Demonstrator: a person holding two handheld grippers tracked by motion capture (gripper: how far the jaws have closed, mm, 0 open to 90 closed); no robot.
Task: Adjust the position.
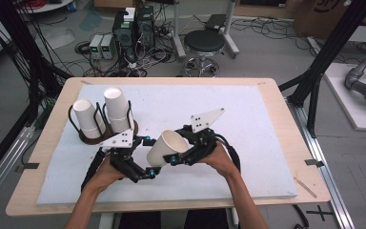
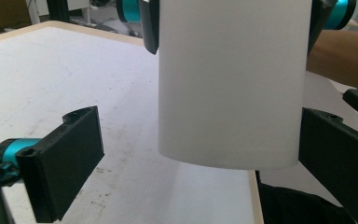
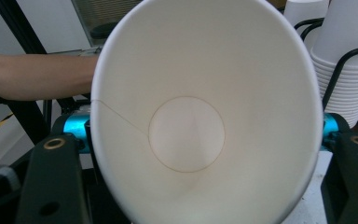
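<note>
Paper cup (image 1: 167,147) passed between tongs
Right tongs (image 1: 187,151) clenched the cup near its rim, holding it tilted; left tongs (image 2: 186,158) stood released around its base, freeing it.

matt white paper cup (image 1: 167,147), black plastic gripper jaws, a scuffed white mat (image 1: 248,143) on a pale wooden table (image 1: 286,119).

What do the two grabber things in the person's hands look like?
Each handheld gripper, left and right, is black with two flat, blocky jaws, teal round fittings beside them, and a pale three-cornered plate with small dark holes on top. Black cables trail from them. The person's forearms are bare, with no sleeves.
</note>
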